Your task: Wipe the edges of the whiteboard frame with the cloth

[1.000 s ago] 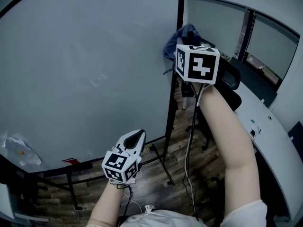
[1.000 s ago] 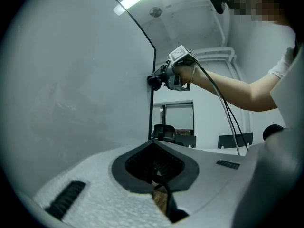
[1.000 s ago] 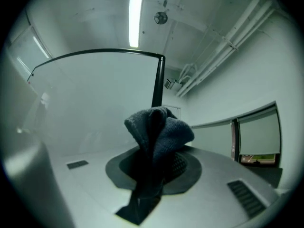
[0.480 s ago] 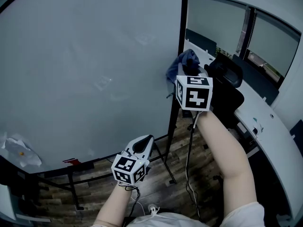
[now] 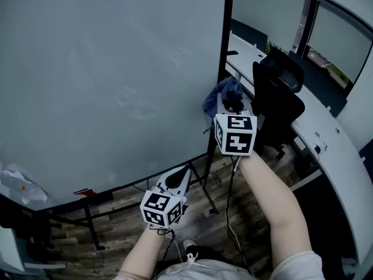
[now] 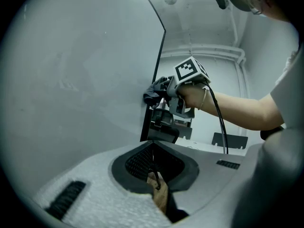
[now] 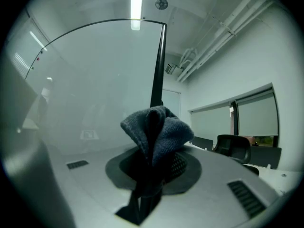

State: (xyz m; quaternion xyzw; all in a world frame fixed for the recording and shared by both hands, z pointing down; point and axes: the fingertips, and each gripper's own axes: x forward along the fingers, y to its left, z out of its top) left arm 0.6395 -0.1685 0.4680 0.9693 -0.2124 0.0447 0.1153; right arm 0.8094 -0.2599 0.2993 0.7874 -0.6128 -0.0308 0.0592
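Two grippers, one blue cloth (image 5: 224, 93)
Right gripper (image 7: 151, 171) pinches the cloth right by the whiteboard frame (image 5: 225, 45), at 1 o'clock from the left gripper (image 6: 153, 159), whose jaws are together.

No legible text, label or number anywhere (faint, illegible marks on the whiteboard (image 5: 87, 51))

Wood floor (image 5: 198, 229) bears whiteboard stand legs (image 5: 208, 198) and office chair (image 5: 278, 101).
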